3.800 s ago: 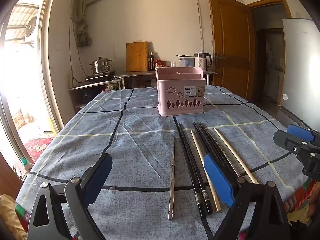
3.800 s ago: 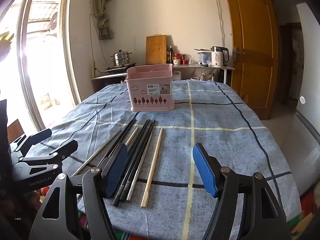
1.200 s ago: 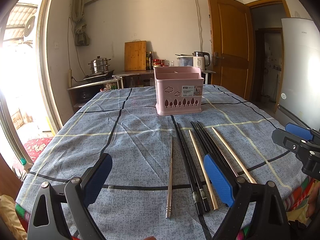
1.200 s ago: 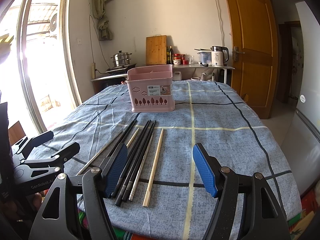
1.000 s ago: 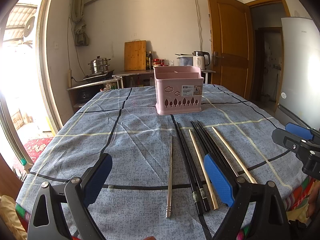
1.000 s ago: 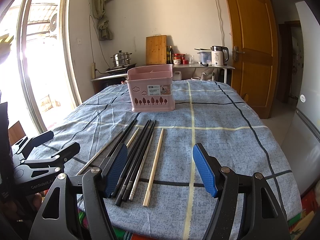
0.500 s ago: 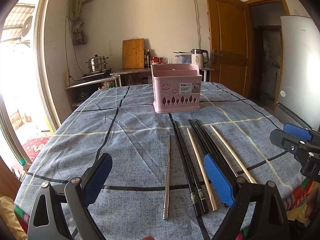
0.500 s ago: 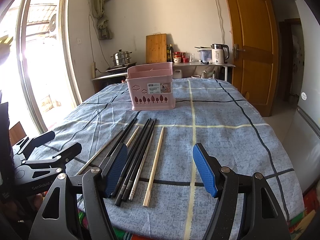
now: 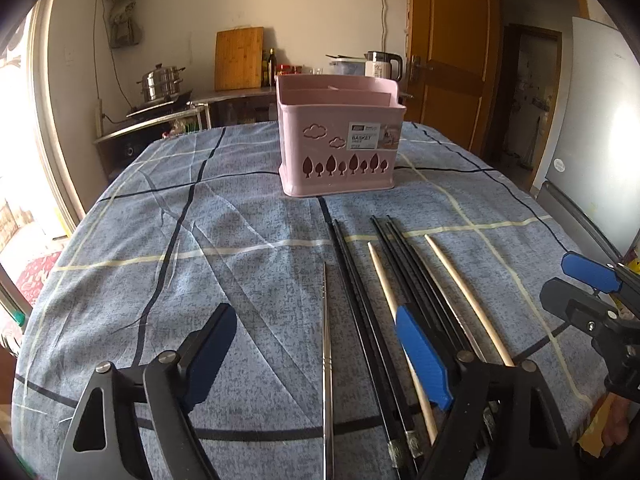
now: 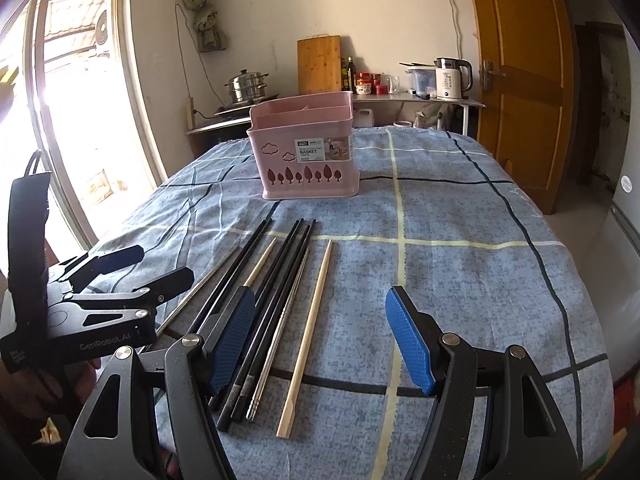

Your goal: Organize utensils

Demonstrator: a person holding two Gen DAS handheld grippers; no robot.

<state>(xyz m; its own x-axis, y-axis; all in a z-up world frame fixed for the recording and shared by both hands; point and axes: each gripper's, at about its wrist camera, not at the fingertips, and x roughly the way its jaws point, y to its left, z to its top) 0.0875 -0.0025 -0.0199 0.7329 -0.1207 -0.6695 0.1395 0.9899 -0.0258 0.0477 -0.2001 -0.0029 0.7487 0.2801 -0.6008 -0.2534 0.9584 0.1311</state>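
A pink utensil basket [image 9: 340,136] [image 10: 306,152] stands upright at the middle of the table, far side. Several chopsticks lie side by side in front of it: a steel one [image 9: 326,344], black ones [image 9: 360,312] [image 10: 280,280] and two pale wooden ones [image 9: 466,296] [image 10: 310,328]. My left gripper [image 9: 316,356] is open and empty, low over the steel chopstick. My right gripper [image 10: 320,336] is open and empty, straddling the near end of a wooden chopstick. Each gripper shows at the edge of the other's view.
The table wears a blue checked cloth [image 9: 224,240]. Behind it stand a counter with a steel pot [image 10: 246,86], a cutting board [image 10: 318,64] and a kettle [image 10: 450,72]. A wooden door [image 10: 516,72] and a fridge [image 9: 600,128] are at the right.
Both grippers have moved forward and lower toward the chopsticks; the basket looms larger. Neither has taken hold of anything.
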